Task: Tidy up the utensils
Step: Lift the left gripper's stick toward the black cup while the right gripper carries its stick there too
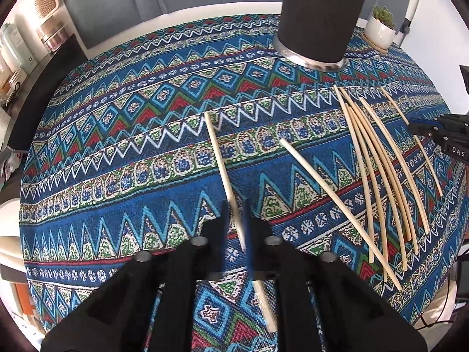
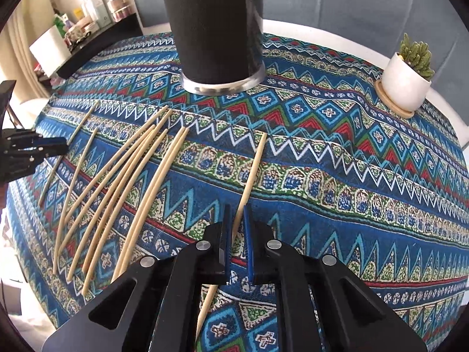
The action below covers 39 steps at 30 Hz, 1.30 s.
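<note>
Altogether nine chopsticks (image 1: 337, 209), one black holder (image 2: 214, 29); left gripper (image 1: 236, 220) and right gripper (image 2: 236, 226), jaws apart, each astride one.

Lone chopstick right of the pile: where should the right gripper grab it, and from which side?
Near half, from above, with the right gripper straddling its width. The chopstick lies flat on the cloth, thin and apart from the pile, so both long sides are free.

White letters "DAS" stand on the black body of the right gripper (image 1: 422, 127), seen at the frame's right edge.
</note>
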Each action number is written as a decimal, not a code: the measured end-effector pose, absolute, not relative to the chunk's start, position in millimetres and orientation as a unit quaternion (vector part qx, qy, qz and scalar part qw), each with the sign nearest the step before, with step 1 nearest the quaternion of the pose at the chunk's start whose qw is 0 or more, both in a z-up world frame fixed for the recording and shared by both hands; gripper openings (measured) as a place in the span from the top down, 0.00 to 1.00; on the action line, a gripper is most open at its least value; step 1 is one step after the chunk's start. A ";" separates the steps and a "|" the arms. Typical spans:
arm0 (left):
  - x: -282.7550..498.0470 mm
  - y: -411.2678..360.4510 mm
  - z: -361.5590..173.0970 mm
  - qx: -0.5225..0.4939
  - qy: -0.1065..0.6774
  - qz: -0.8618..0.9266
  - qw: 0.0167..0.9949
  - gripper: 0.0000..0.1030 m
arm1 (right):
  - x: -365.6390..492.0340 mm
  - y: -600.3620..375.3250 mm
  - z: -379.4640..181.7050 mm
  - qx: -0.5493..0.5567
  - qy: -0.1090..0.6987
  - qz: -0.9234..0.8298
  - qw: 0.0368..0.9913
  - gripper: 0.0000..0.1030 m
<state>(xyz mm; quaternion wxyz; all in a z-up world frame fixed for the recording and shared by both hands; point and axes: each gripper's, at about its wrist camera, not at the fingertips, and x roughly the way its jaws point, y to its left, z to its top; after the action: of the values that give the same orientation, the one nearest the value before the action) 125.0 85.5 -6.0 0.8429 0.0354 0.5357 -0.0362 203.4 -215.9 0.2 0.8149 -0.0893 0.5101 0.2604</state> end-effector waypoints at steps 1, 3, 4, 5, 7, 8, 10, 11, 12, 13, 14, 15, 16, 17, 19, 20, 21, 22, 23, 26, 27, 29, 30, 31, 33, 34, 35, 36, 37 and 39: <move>123.6 87.8 -5.9 0.034 0.535 -0.035 0.843 0.95 | 201.8 -221.6 -0.3 -0.082 0.512 0.257 0.816 0.94; 119.6 90.8 -5.5 0.036 0.533 -0.029 0.845 0.95 | 199.9 -232.2 -0.2 -0.067 0.510 0.253 0.819 0.95; 118.2 91.8 -5.2 0.036 0.533 -0.025 0.845 0.95 | 197.8 -237.7 0.9 -0.063 0.507 0.251 0.822 0.95; 116.9 92.9 -4.9 0.033 0.533 -0.022 0.845 0.95 | 196.3 -242.8 3.5 -0.057 0.503 0.251 0.825 0.96; 115.0 94.8 -3.9 0.029 0.532 -0.016 0.846 0.95 | 192.1 -253.6 11.2 -0.047 0.493 0.249 0.832 0.95; 113.3 96.3 -2.8 0.026 0.530 -0.013 0.848 0.95 | 190.7 -258.3 15.8 -0.045 0.486 0.247 0.837 0.95; 111.8 98.6 0.6 0.019 0.526 -0.008 0.850 0.95 | 189.0 -267.5 25.0 -0.042 0.475 0.245 0.844 0.95; 111.3 98.6 3.2 0.017 0.522 -0.006 0.853 0.95 | 187.8 -271.4 29.8 -0.041 0.470 0.243 0.848 0.96; 110.3 99.2 6.6 0.013 0.519 -0.006 0.855 0.95 | 186.8 -276.1 34.8 -0.040 0.464 0.241 0.851 0.96; 109.3 99.4 10.3 0.012 0.515 -0.006 0.857 0.95 | 185.9 -279.8 40.1 -0.038 0.460 0.241 0.854 0.96; 108.5 99.0 14.3 0.013 0.511 -0.005 0.859 0.95 | 184.5 -279.6 45.1 -0.035 0.455 0.241 0.857 0.96; 108.1 98.0 19.1 0.014 0.505 -0.004 0.863 0.95 | 183.9 -281.4 50.5 -0.032 0.449 0.242 0.859 0.96; 107.9 97.3 24.3 0.014 0.500 -0.005 0.866 0.95 | 182.6 -282.8 55.5 -0.029 0.443 0.245 0.862 0.96; 107.9 97.5 29.7 0.011 0.495 -0.006 0.869 0.95 | 181.2 -284.1 61.0 -0.027 0.436 0.247 0.865 0.96; 108.5 96.3 42.0 0.006 0.481 -0.010 0.877 0.95 | 178.6 -285.9 72.6 -0.022 0.421 0.252 0.871 0.96; 109.1 94.6 48.3 0.008 0.474 -0.010 0.880 0.95 | 178.1 -286.1 78.4 -0.018 0.415 0.256 0.873 0.96; 109.9 93.7 55.0 0.008 0.467 -0.013 0.884 0.95 | 177.6 -284.9 83.3 -0.014 0.408 0.259 0.876 0.96; 111.0 92.9 60.7 0.006 0.460 -0.014 0.888 0.95 | 177.5 -284.5 89.0 -0.010 0.401 0.260 0.878 0.96; 112.0 92.8 66.4 0.004 0.455 -0.015 0.891 0.95 | 178.1 -283.4 94.8 -0.008 0.395 0.262 0.880 0.96; 116.7 90.7 85.9 0.005 0.437 -0.018 0.899 0.95 | 179.5 -277.6 109.6 -0.007 0.374 0.267 0.888 0.96; 118.5 89.2 91.9 0.008 0.432 -0.016 0.902 0.95 | 179.7 -275.2 114.1 -0.008 0.370 0.270 0.889 0.96; 123.0 87.2 102.9 0.019 0.424 -0.013 0.906 0.95 | 181.5 -269.5 123.7 -0.011 0.361 0.276 0.891 0.96; 125.7 86.0 107.6 0.025 0.421 -0.011 0.907 0.95 | 183.0 -267.1 128.0 -0.012 0.357 0.278 0.892 0.96; 128.3 84.2 112.4 0.033 0.417 -0.008 0.908 0.95 | 184.8 -263.9 132.3 -0.015 0.354 0.279 0.893 0.95; 133.7 82.5 121.7 0.041 0.412 -0.008 0.910 0.95 | 189.0 -257.3 139.4 -0.020 0.348 0.280 0.895 0.95; 136.6 81.3 125.7 0.043 0.411 -0.010 0.911 0.95 | 191.8 -254.3 142.7 -0.021 0.346 0.282 0.895 0.95; 139.7 79.8 130.1 0.047 0.409 -0.011 0.911 0.95 | 194.3 -251.6 145.4 -0.021 0.344 0.285 0.894 0.95; 143.2 77.9 134.7 0.052 0.407 -0.012 0.912 0.95 | 198.1 -249.1 148.5 -0.020 0.342 0.285 0.895 0.95; 146.6 76.5 138.5 0.055 0.406 -0.014 0.912 0.95 | 202.3 -246.6 151.6 -0.020 0.340 0.286 0.896 0.95; 154.3 72.8 147.1 0.061 0.403 -0.019 0.913 0.95 | 210.8 -241.8 157.5 -0.017 0.336 0.293 0.895 0.95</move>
<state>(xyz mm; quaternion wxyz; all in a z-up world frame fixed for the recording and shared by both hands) 154.3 72.8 147.1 0.9130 0.0605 0.4030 -0.0194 210.8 -241.8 157.5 0.8948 -0.0172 0.3364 0.2931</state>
